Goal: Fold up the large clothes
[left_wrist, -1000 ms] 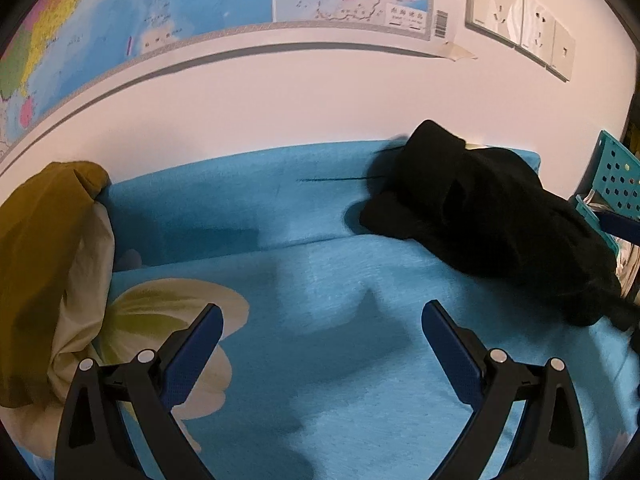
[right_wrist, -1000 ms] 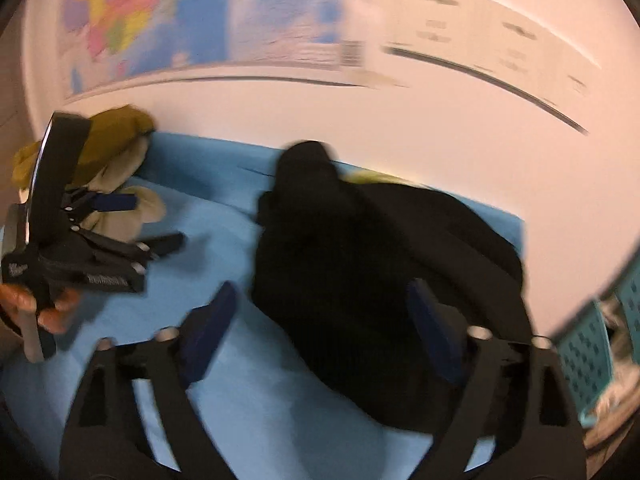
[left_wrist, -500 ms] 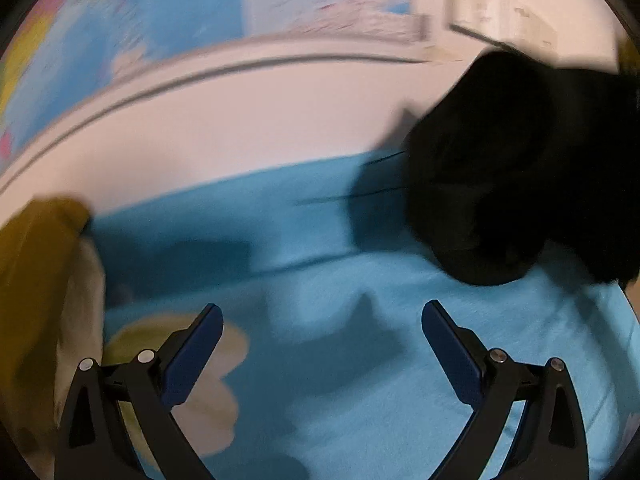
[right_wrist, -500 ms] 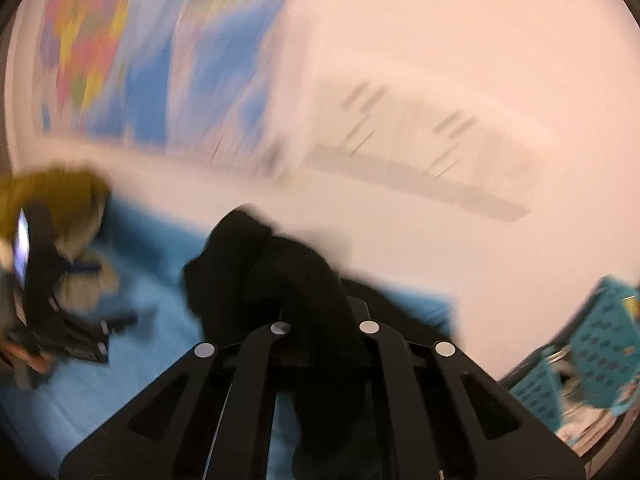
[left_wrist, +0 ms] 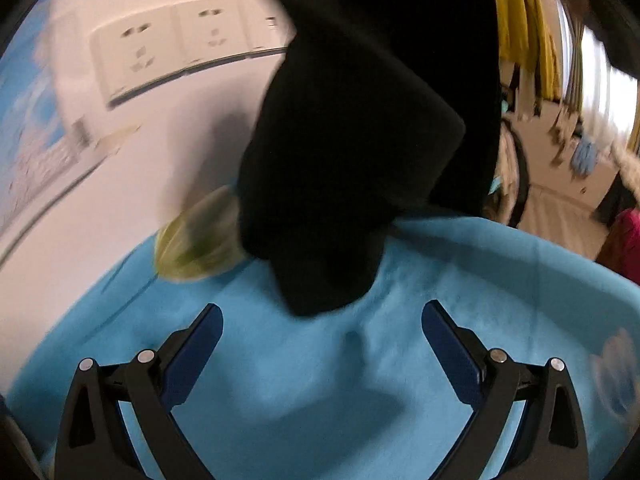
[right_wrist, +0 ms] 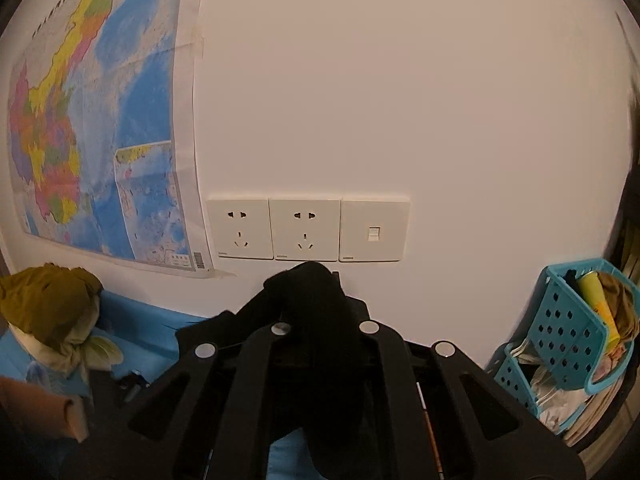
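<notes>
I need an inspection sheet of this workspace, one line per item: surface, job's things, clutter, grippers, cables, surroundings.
Surface: blue bedsheet with a flower print, wrinkled, set against the wall.
Job's things: black garment, hanging, its lowest tip at the sheet; a fold of it sticks up from the right gripper.
Clutter: olive and cream cloth bundle at the sheet's far left; teal perforated basket with a yellow tube and fabric, on the right.
Grippers: right gripper shut on the black garment; left gripper open, empty, over the sheet and close under the garment's tip.
Cables: nothing seen.
Surroundings: wall map; three wall plates, two of them sockets; hanging yellow cloth.
</notes>
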`<state>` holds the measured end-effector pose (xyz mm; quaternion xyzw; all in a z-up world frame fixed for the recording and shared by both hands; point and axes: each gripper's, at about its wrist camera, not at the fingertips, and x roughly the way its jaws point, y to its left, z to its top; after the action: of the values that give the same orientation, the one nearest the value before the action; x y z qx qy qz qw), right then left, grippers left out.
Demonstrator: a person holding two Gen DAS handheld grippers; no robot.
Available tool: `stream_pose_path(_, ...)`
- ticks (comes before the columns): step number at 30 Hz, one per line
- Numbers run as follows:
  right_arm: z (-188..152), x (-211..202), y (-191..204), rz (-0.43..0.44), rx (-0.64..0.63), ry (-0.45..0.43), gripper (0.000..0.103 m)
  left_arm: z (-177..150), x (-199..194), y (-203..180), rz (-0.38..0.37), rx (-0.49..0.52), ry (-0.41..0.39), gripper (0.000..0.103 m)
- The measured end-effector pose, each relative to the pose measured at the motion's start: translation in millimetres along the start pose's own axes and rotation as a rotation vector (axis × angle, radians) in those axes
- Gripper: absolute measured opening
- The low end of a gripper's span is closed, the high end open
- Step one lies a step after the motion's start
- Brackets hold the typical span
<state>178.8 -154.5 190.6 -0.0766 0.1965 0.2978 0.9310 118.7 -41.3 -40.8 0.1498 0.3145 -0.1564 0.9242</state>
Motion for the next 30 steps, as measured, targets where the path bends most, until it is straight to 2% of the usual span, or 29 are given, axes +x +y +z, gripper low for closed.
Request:
stream_pose_path(2,-2.8,-7.1,-3.8,0.001,0.011,-0.011,0.005,8.4,23.4,-2.9,0.065,-0.007,0.065,0.094)
stream_pose_path(3,-5.6,-8.0,-3.4,0.000,0.015,-0.014,0.005,11.1,32.2,-1.7,0.072,-0.030,0.084,0.089)
stream_pose_path(5,-5.7,-15.3,-13.3,-0.011,0.024,-0.024,0.005,17.9,53.0,20.9,0.073,-0.131,0.138,0.049)
stream_pose_path(6,-5.7,-18.4,-18.3,-0.017,0.028,-0.029,0.005,21.3,58.5,31.4,0.046,-0.187,0.157,0.035)
stream_pose_path(7,-4.9,-22.7,-25.0,-0.029,0.039,-0.034,0.005,27.6,62.2,49.0,-0.005,-0.275,0.164,0.017)
stream_pose_path(8,-3.3,-27.4,-29.9,-0.046,0.042,-0.042,0.004,35.8,61.5,60.5,-0.015,-0.322,0.151,0.016)
stream_pose_path(9,1.2,-34.6,-34.7,-0.071,0.038,-0.061,0.004,50.7,53.7,71.0,-0.006,-0.348,0.092,0.013)
stream_pose_path(11,14.9,-49.8,-41.5,-0.094,0.041,-0.097,0.004,77.7,36.9,78.2,0.036,-0.344,0.009,0.012)
stream_pose_path(14,52.3,-94.2,-41.7,-0.138,-0.006,-0.208,0.004,128.5,-0.5,86.0,-0.009,-0.370,-0.112,0.011)
stream_pose_path(16,71.4,-122.7,-38.6,-0.166,-0.040,-0.267,0.004,155.2,-29.2,86.9,0.004,-0.366,-0.194,0.011)
stream_pose_path(18,91.7,-159.5,-35.8,-0.207,-0.068,-0.328,0.004,178.5,-73.8,94.0,0.015,-0.392,-0.316,0.011)
stream_pose_path(20,105.7,-203.2,-34.1,-0.238,-0.084,-0.394,0.004,188.5,-113.1,102.9,0.003,-0.422,-0.399,0.011)
stream_pose_path(23,110.2,-265.6,-24.5,-0.224,-0.110,-0.493,0.004,187.8,-194.8,102.8,0.041,-0.407,-0.559,0.011)
stream_pose_path(26,107.6,-308.8,-9.9,-0.192,-0.129,-0.555,0.004,170.3,-281.0,93.5,0.075,-0.385,-0.693,0.011)
stream_pose_path(29,98.5,-347.2,6.8,-0.122,-0.129,-0.602,0.004,137.7,-361.1,84.4,0.169,-0.357,-0.791,0.012)
stream_pose_path(30,92.8,-360.5,11.6,-0.073,-0.120,-0.614,0.004,123.4,-388.8,79.9,0.215,-0.344,-0.811,0.012)
